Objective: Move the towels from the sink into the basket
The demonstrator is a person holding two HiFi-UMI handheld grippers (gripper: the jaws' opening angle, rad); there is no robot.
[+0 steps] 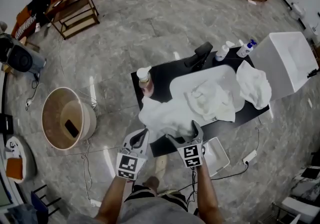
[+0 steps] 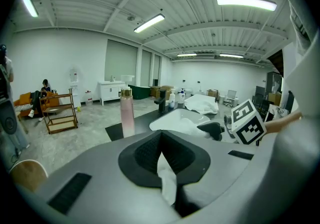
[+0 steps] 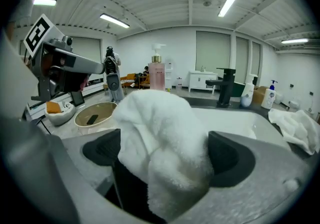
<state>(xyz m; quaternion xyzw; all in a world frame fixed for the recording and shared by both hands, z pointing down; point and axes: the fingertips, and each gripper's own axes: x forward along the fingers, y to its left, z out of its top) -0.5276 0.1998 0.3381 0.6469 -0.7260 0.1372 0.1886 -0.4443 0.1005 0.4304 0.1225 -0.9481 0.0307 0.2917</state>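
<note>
Marble floor (image 1: 150,18) surrounds the counter (image 1: 155,75); a towel (image 1: 162,115) drapes the front edge of the sink (image 1: 176,85). The left gripper (image 1: 142,137) pinches its fold; the right gripper (image 1: 193,134) gapes around its bulk (apparently not pressing). The basket (image 1: 48,113) lies at nine o'clock, nearer the left.

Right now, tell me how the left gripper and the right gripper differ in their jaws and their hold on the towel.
Jaws: the left gripper has its jaws together, while the right gripper has them wide apart.
Hold: the left gripper pinches a thin fold of the white towel. The right gripper only has a thick bunch of towel lying between its open jaws, unclamped.
Shared: both have white towel between their jaws.
</note>
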